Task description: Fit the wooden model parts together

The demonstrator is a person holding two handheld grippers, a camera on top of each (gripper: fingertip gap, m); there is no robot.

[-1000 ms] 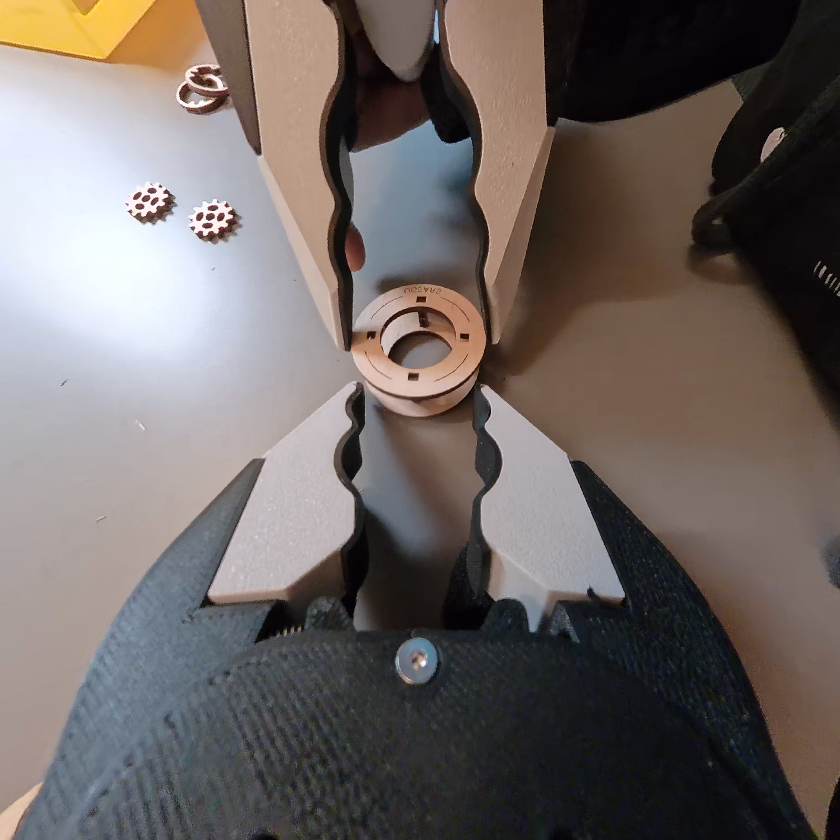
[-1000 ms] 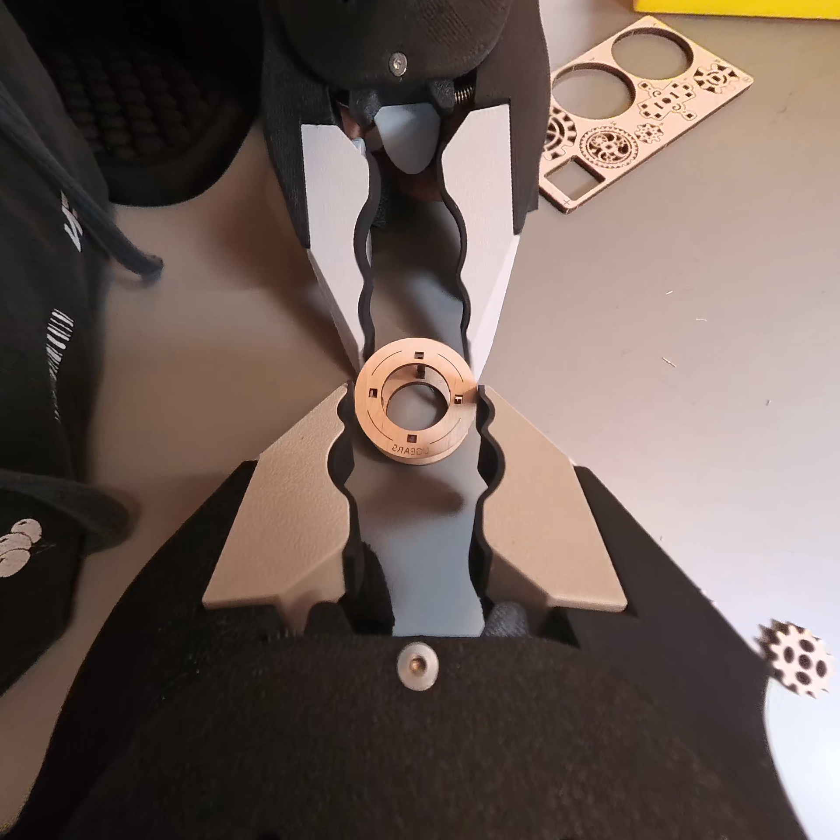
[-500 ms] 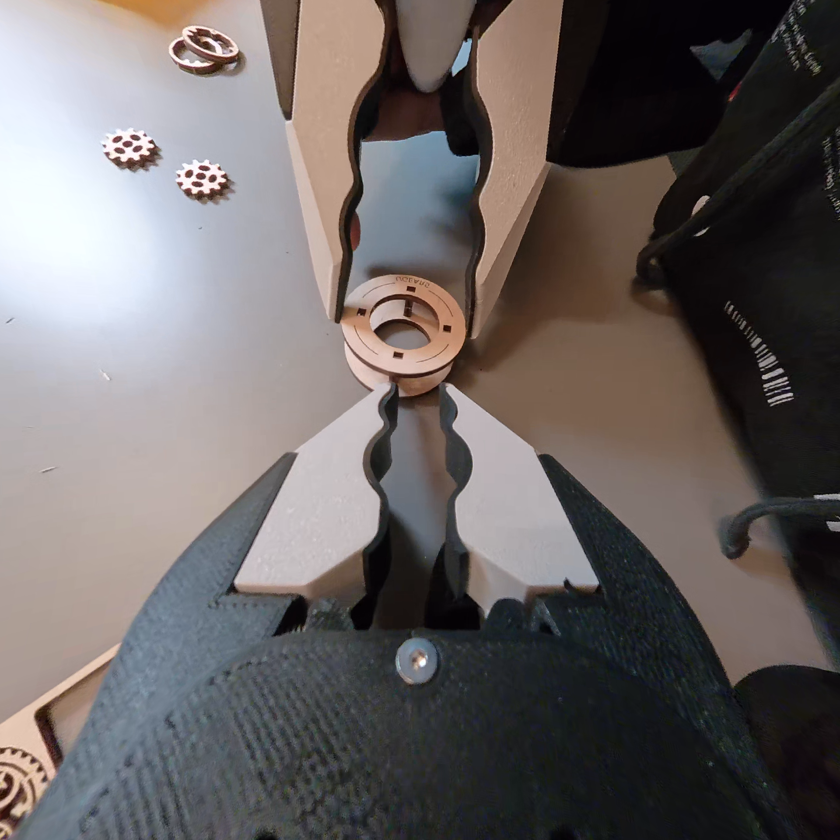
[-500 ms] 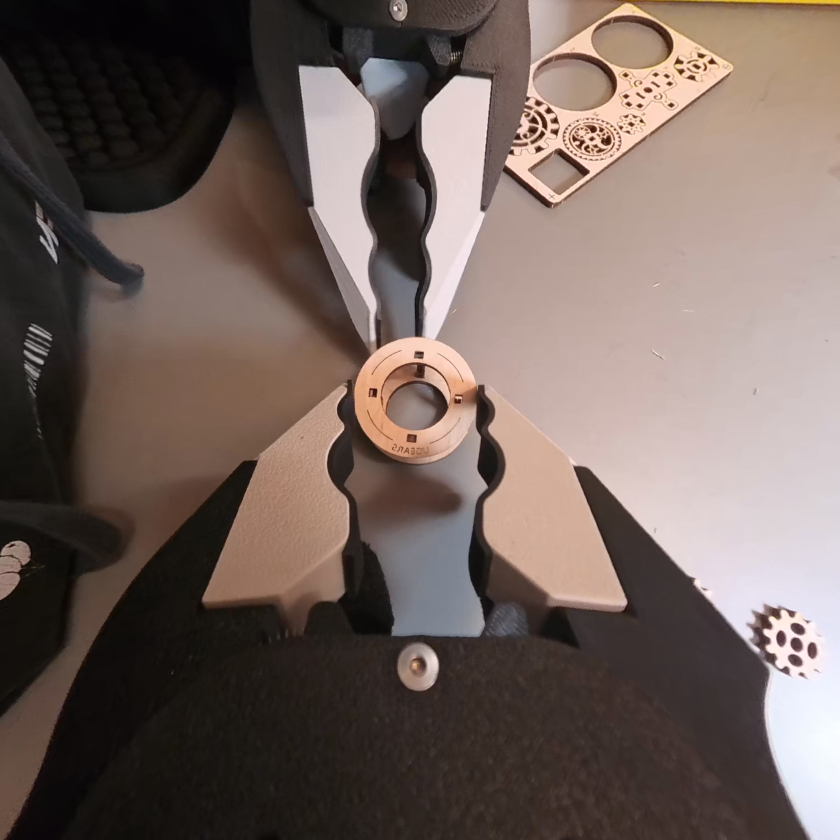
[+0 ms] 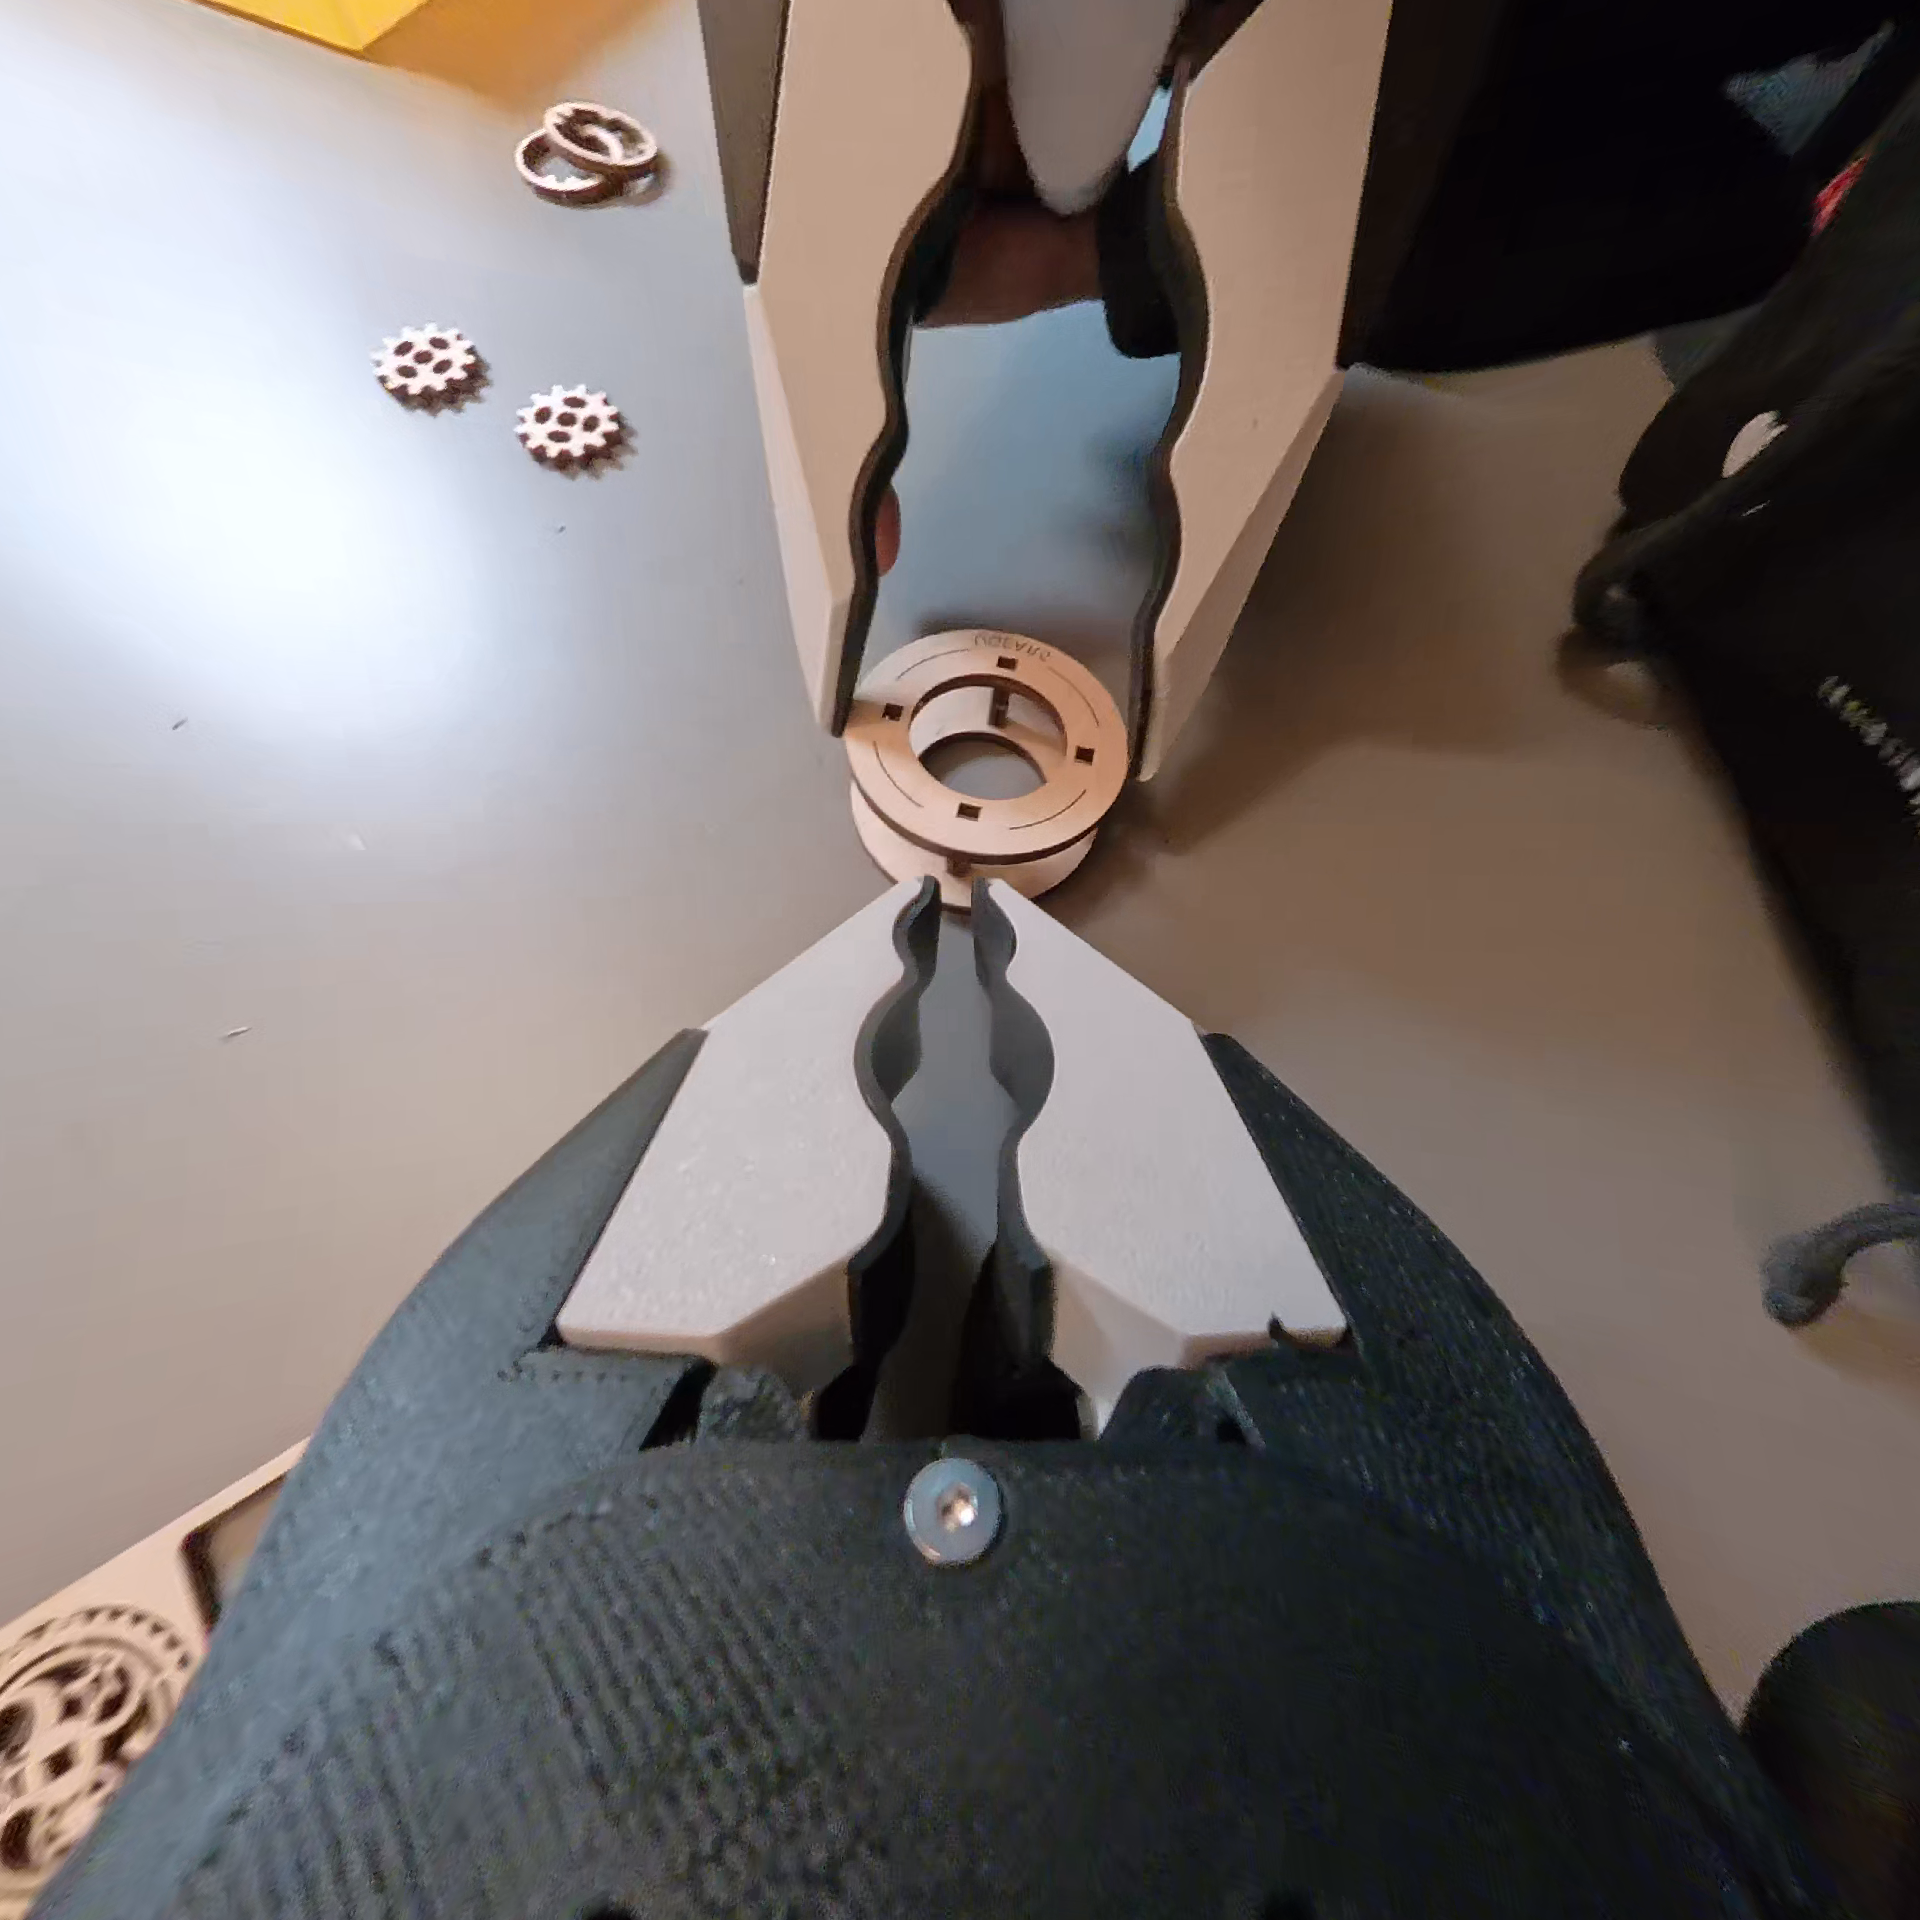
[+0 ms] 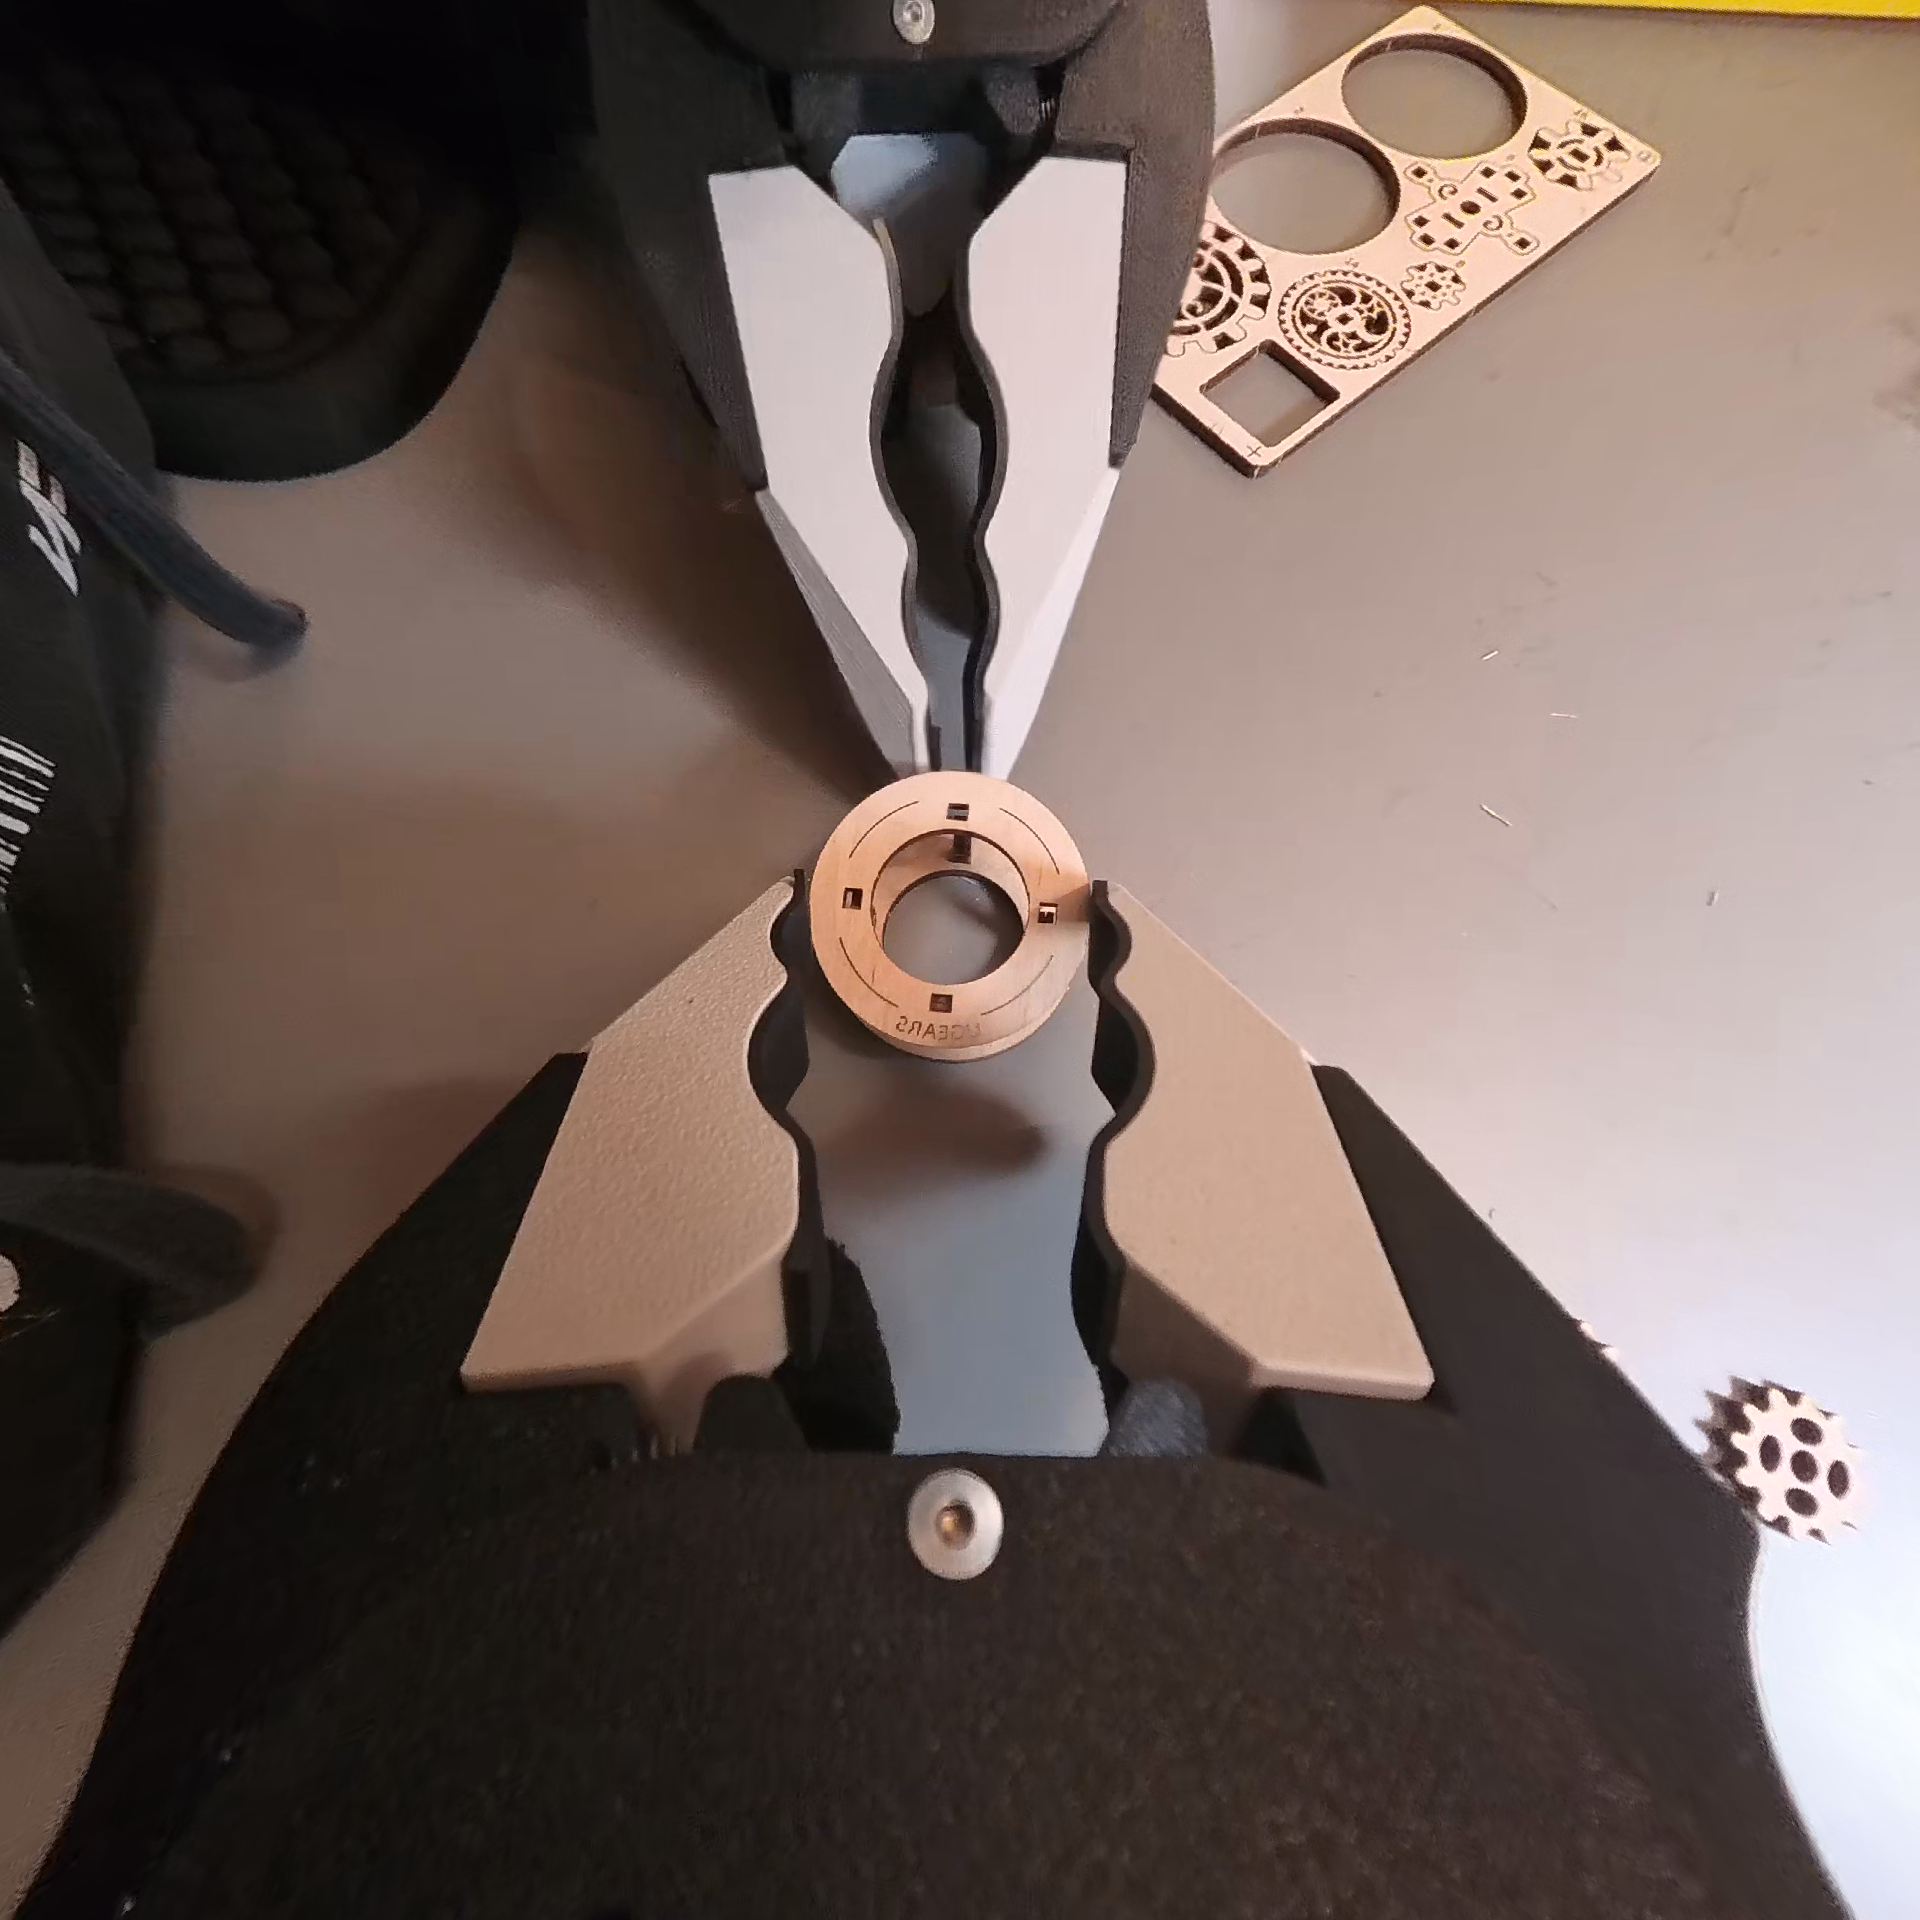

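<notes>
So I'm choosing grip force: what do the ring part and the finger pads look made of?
The ring part looks like thin laser-cut plywood: pale matte faces, dark burnt edges in its slots. The right gripper has pads that look like black matte rubber or foam with a wavy edge, though I can't tell which.

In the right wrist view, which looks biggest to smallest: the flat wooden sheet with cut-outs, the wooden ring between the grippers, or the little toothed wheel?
1. Wooden sheet, though it lies farthest away.
2. Wooden ring.
3. Toothed wheel, smallest though nearest the camera and partly hidden by the right gripper.
</notes>
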